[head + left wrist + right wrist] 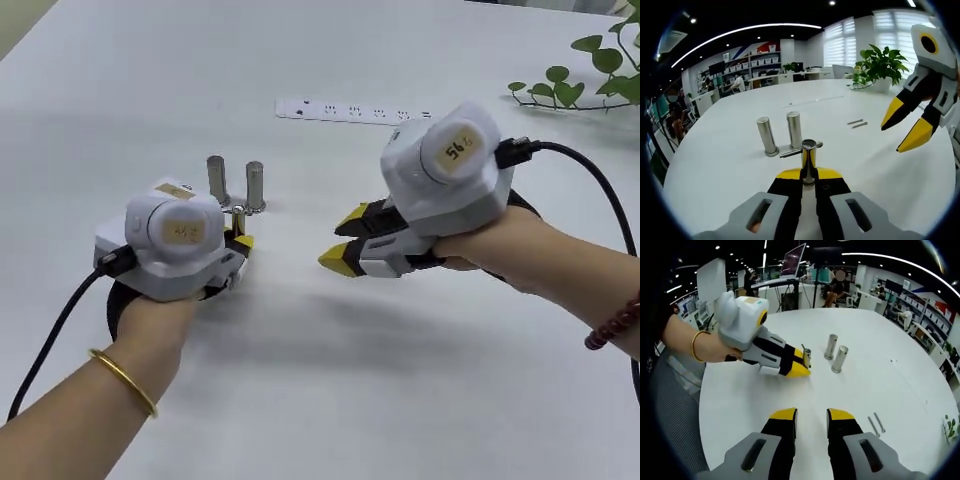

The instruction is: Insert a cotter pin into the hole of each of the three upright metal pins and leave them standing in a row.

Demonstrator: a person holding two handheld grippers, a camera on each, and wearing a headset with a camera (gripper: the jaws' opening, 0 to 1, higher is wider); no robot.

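My left gripper (809, 176) is shut on the base of a short upright metal pin (809, 156), which has a cotter pin (799, 150) through the hole near its top. In the head view this held metal pin (238, 212) stands just in front of the left gripper (238, 243). Two more upright metal pins (216, 178) (255, 186) stand side by side just behind it, seen too in the left gripper view (766, 136) (794, 130). Two loose cotter pins (856, 123) lie further off. My right gripper (342, 240) hovers open and holds nothing, to the right.
A white power strip (350, 110) lies at the back of the white table (330, 400). A leafy plant (590, 80) trails over the far right corner. Cables run from both grippers toward the near edge. Office desks and people show beyond the table.
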